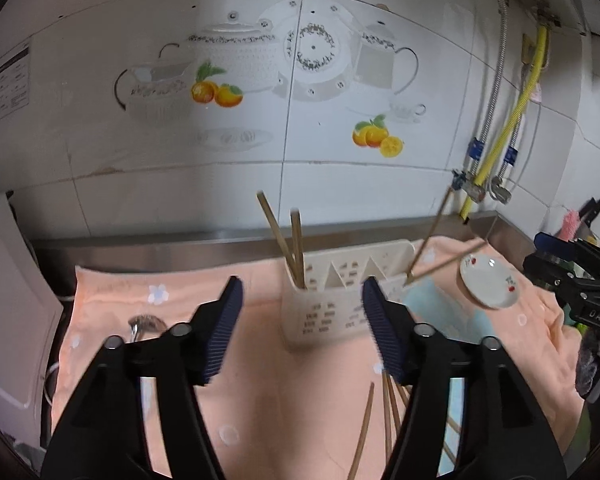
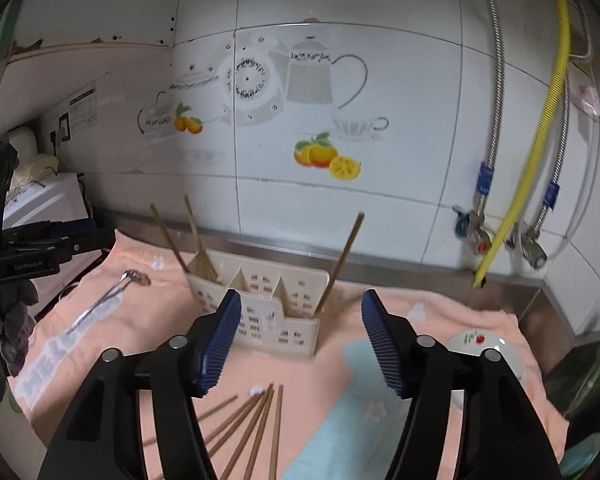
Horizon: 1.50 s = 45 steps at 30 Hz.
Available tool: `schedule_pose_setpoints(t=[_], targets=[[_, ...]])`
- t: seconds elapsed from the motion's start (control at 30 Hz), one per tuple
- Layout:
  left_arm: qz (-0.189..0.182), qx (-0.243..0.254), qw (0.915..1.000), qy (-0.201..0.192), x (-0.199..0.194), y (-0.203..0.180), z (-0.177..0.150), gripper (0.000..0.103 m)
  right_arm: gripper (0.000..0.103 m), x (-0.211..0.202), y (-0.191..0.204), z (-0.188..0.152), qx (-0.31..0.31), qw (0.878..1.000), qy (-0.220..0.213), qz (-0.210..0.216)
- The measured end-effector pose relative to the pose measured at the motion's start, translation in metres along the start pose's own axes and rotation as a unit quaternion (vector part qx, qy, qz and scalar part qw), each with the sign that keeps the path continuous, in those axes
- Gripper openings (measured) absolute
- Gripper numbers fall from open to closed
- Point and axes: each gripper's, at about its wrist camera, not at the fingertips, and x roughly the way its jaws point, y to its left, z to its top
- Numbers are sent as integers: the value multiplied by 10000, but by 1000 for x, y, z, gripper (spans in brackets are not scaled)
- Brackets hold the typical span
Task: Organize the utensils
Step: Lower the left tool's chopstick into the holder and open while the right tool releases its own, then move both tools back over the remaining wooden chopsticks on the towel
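A cream slotted utensil holder [image 1: 328,312] [image 2: 260,320] stands on a peach towel [image 1: 112,292]. Two wooden chopsticks [image 1: 296,240] lean in its left compartment, and two more [image 1: 432,232] lean out of its right one. Several loose chopsticks [image 2: 256,424] lie on the towel in front of the holder. My left gripper [image 1: 302,284] is open just short of the holder, nothing between its pads. My right gripper [image 2: 301,296] is open too, empty, above the loose chopsticks. A metal utensil [image 2: 112,292] lies on the towel to the left.
A small white dish with red marks [image 1: 488,280] sits on the towel to the right of the holder. A steel ledge and a tiled wall close off the back. Hoses and valves [image 2: 500,240] hang at the right corner. A white appliance [image 1: 4,300] stands at the left.
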Motion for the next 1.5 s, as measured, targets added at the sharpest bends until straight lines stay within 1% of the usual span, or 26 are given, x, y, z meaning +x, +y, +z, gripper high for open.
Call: schedule_pose_setpoints(t=[0.1, 0.17, 0.27, 0.33, 0.4, 0.47, 0.5, 0.73, 0.87, 1.03, 1.13, 1.17, 1.3, 1.33, 1.37, 1.4, 1.5], targets=[[4, 0, 10000, 50, -5, 0, -15, 73, 72, -7, 1, -20, 45, 10000, 49, 11], [1, -30, 9999, 119, -7, 1, -29, 85, 76, -11, 1, -35, 92, 9999, 89, 31], [-25, -70, 9997, 237, -9, 2, -48, 88, 83, -16, 1, -55, 212, 9996, 157, 105], [6, -85, 9995, 307, -10, 3, -63, 92, 84, -17, 3, -68, 224, 9994, 246, 105], [43, -56, 9993, 367, -12, 3, -77, 92, 88, -19, 5, -85, 223, 9992, 306, 94], [70, -42, 9991, 416, -14, 3, -90, 95, 89, -21, 7, -100, 232, 9989, 383, 98], [80, -41, 9990, 440, -14, 4, -93, 95, 89, -22, 9, -107, 245, 9988, 407, 101], [113, -85, 9978, 648, -19, 5, -133, 96, 89, -22, 18, -157, 296, 9971, 674, 190], [144, -80, 9971, 750, -21, 4, -150, 96, 89, -19, 24, -182, 310, 9958, 829, 217], [145, 47, 9960, 880, -22, -3, -167, 96, 89, -14, 28, -204, 377, 9936, 1028, 296], [118, 152, 9953, 946, -22, -8, -175, 96, 89, -12, 29, -212, 340, 9932, 1084, 263], [109, 182, 9951, 965, -23, -10, -178, 96, 89, -10, 29, -215, 359, 9924, 1137, 294], [55, 179, 9945, 1035, -24, -14, -188, 96, 78, 0, 29, -224, 417, 9900, 1308, 322], [47, 155, 9944, 1047, -24, -14, -190, 96, 77, 2, 28, -227, 445, 9893, 1346, 336], [40, 139, 9943, 1056, -24, -14, -191, 96, 75, 5, 28, -229, 454, 9887, 1387, 347], [17, 115, 9941, 1078, -24, -14, -193, 96, 70, 6, 29, -230, 450, 9885, 1402, 344], [15, 154, 9934, 1136, -23, -16, -198, 96, 61, 11, 30, -233, 484, 9873, 1460, 392]])
